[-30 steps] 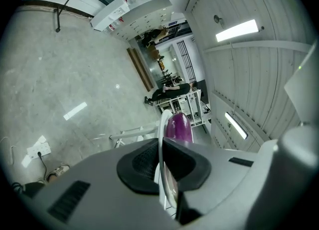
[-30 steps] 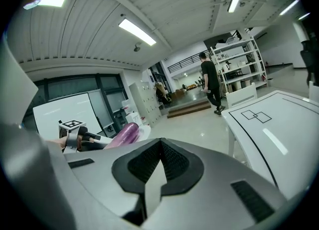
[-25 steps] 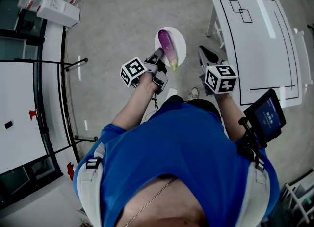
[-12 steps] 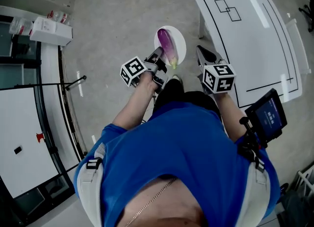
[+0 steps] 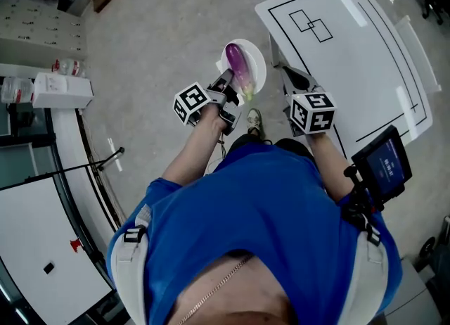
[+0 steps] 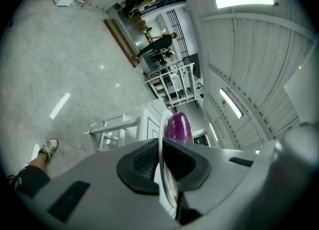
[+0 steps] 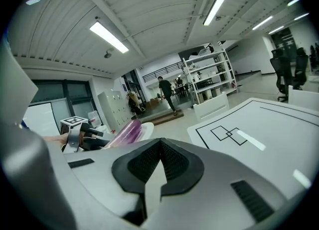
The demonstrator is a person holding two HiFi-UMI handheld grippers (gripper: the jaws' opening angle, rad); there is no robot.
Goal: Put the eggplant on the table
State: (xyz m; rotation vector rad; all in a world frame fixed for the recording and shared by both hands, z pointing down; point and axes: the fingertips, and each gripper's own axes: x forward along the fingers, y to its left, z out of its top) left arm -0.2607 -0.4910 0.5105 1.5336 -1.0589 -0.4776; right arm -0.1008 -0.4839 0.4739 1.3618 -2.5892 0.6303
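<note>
A purple eggplant [image 5: 238,69] lies on a white plate [image 5: 257,60] carried over the floor. My left gripper [image 5: 228,79] is shut on the plate's near rim. In the left gripper view the rim [image 6: 160,135] stands edge-on between the pads, with the eggplant [image 6: 178,126] above them. My right gripper [image 5: 285,72] is shut and holds nothing, close to the near corner of the white table [image 5: 351,49] with black outlines. The right gripper view shows its jaws [image 7: 160,147] pressed together, the table [image 7: 259,124] ahead, and the eggplant [image 7: 124,133] at left.
A tablet [image 5: 383,165] is strapped to the person's right forearm. A white counter [image 5: 42,246] and a box [image 5: 62,90] stand at left. Shelves [image 7: 207,77], office chairs [image 7: 284,69] and people [image 7: 167,93] are far off. A shoe [image 5: 254,121] shows below the plate.
The person has turned and walked toward the table, which now sits closer to both grippers in the head view. The plate with the eggplant stays in the left gripper.
</note>
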